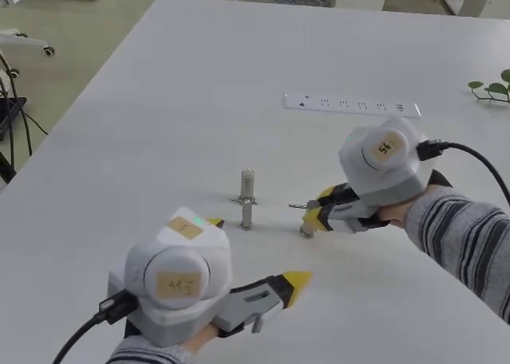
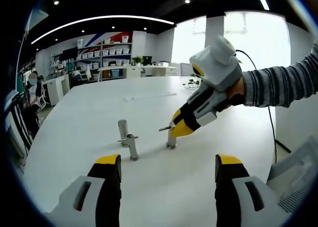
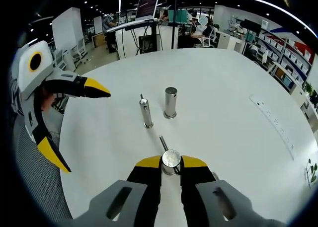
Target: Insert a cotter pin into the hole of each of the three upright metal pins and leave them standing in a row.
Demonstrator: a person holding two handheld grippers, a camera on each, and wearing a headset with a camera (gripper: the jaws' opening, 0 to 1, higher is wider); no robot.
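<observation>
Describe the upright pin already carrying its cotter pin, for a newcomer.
On the white table, nearer the person than the power strip, two metal pins stand free left of the right claw. It is the nearer one, with a cotter pin crossing its shaft; the one behind is bare.

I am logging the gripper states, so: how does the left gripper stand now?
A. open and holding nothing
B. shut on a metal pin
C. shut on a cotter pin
A: in the left gripper view, the left gripper has its yellow-tipped jaws wide apart, with nothing gripped between them.
</observation>
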